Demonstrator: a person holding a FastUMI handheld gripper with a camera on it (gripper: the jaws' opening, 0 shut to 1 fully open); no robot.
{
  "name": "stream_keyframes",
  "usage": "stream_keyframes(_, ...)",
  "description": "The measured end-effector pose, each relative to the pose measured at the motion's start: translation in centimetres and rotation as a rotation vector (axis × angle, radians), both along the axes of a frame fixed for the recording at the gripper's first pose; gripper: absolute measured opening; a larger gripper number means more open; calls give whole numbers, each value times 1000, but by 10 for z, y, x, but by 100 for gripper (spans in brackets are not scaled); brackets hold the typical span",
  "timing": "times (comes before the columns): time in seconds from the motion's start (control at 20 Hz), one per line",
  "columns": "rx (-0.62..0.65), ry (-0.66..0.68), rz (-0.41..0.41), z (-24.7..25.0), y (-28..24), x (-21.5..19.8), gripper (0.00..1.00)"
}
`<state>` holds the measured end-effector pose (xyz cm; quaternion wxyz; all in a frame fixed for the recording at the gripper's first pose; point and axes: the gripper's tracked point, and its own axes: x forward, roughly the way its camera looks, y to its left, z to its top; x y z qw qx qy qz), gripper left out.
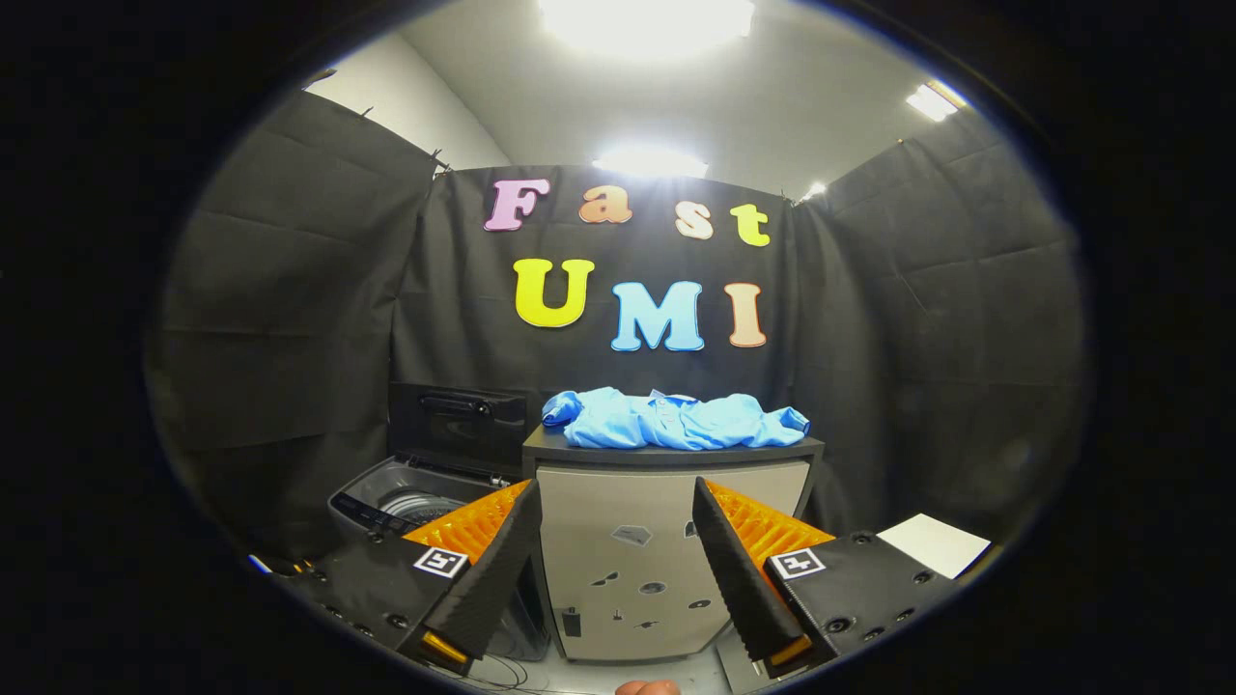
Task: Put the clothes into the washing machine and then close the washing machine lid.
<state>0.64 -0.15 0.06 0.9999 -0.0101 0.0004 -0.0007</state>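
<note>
On top of the cabinet (666, 541), well beyond the fingers: blue clothes (676, 421) in a loose heap, sleeve ends flopping toward both edges. Gripper (613, 502) spread wide, nothing between the fingers, pointed at the cabinet front rather than the pile. Washer (410, 502) low and just beside the cabinet, lid (454, 420) up against the back wall, drum showing. So nothing loaded yet, looks like the reach-and-grab step.

Stuff that could bite, guessing here:
- pinching only a sleeve or a thin fold, so the rest trails and snags on the cabinet edge, or slips out partway to the washer
- dropping short, since the drum mouth sits lower than the cabinet top and off to the side, so cloth could end up draped over the rim
- fabric hanging over the rim then stopping the lid from closing flat

Writing-wise: a few small stickers on the cabinet front, too small to read. Square black-and-white tags on the gripper body, pattern only, no text. White sheet (935, 542) off to the other side, blank as far as can be told
</note>
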Motion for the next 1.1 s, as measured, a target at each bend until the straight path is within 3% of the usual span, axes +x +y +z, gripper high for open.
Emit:
stream_keyframes(0.6,-5,-7,0,22,-7,21,98)
stream_keyframes(1.1,-16,97,40,79,-32,85,98)
